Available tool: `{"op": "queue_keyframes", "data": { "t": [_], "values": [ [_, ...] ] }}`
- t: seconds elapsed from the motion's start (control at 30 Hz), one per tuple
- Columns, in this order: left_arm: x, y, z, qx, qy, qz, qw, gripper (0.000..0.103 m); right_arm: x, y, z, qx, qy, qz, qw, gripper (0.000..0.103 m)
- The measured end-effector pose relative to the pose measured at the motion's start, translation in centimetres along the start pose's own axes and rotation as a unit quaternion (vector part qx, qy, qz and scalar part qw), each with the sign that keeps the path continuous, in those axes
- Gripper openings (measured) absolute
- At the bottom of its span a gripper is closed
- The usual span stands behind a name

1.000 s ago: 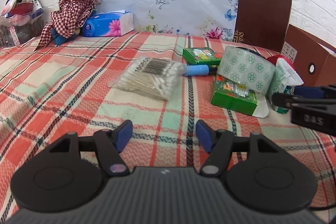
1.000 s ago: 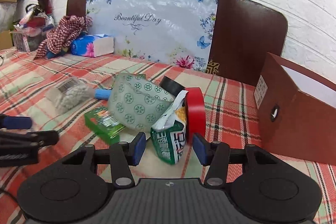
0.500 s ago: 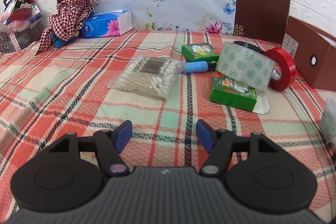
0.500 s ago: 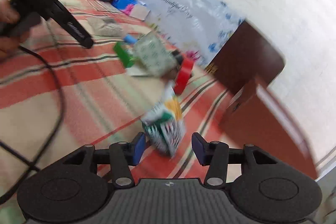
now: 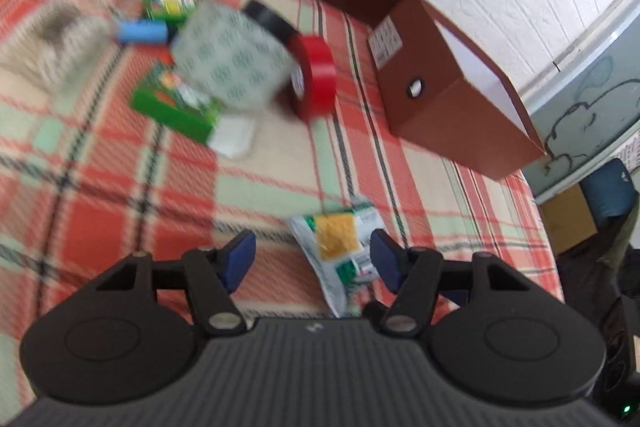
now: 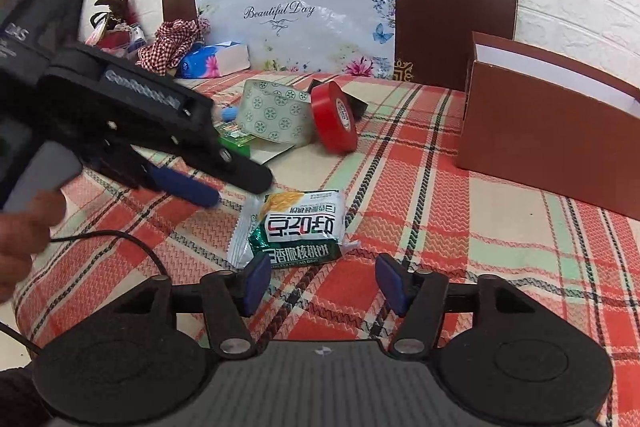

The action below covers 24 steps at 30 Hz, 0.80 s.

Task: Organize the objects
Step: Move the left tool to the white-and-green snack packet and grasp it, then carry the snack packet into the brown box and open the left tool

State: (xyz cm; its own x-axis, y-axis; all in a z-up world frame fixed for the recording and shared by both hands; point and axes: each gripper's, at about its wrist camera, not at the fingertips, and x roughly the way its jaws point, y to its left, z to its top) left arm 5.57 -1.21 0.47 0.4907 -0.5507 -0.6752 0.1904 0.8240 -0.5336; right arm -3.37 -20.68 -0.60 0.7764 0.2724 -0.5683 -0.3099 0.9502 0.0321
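A green and white snack packet lies flat on the plaid cloth; it also shows in the left wrist view. My right gripper is open and empty, just short of the packet. My left gripper is open, its fingers on either side of the packet's near end, above it. The left gripper also shows from the side in the right wrist view, just left of the packet. A brown open box stands at the right, also in the left wrist view.
Behind the packet lie a patterned tape roll, a red tape roll, a black tape roll, green boxes, a blue tube and a cotton swab bag. A tissue box and checked cloth sit far back.
The right gripper carried the snack packet away from the pile, set it flat on the cloth and opened. The left gripper swung right and came over the packet.
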Motion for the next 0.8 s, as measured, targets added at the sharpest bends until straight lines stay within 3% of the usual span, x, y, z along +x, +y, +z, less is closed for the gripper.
{"op": "queue_keyframes", "data": {
  "t": [0.13,0.2,0.3,0.43,0.6,0.8],
  "values": [
    [1.3,-0.7,-0.3,-0.001,0.012,-0.007,0.9999,0.063,0.5,0.1,0.3,-0.011,-0.004,0.011,1.000,0.062],
    [1.9,-1.0,0.0,0.002,0.021,-0.013,0.9997,0.047,1.1,0.1,0.6,-0.009,-0.002,0.018,1.000,0.062],
    [2.8,-1.0,0.4,-0.001,0.024,-0.019,0.9995,0.038,2.5,0.2,1.0,0.001,0.007,0.038,0.999,0.062],
    [2.7,-1.7,1.1,0.014,0.020,-0.011,0.9996,0.036,2.6,0.2,1.0,0.006,0.004,0.021,1.000,0.047],
    [1.9,-4.9,3.7,0.058,-0.009,-0.018,0.9981,0.034,0.7,-0.2,2.0,0.000,-0.064,-0.023,0.998,0.043],
    [3.1,-11.0,8.2,0.127,-0.049,-0.039,0.9899,0.034,-0.7,-3.0,5.0,0.005,-0.145,-0.091,0.985,0.042]
  ]
}}
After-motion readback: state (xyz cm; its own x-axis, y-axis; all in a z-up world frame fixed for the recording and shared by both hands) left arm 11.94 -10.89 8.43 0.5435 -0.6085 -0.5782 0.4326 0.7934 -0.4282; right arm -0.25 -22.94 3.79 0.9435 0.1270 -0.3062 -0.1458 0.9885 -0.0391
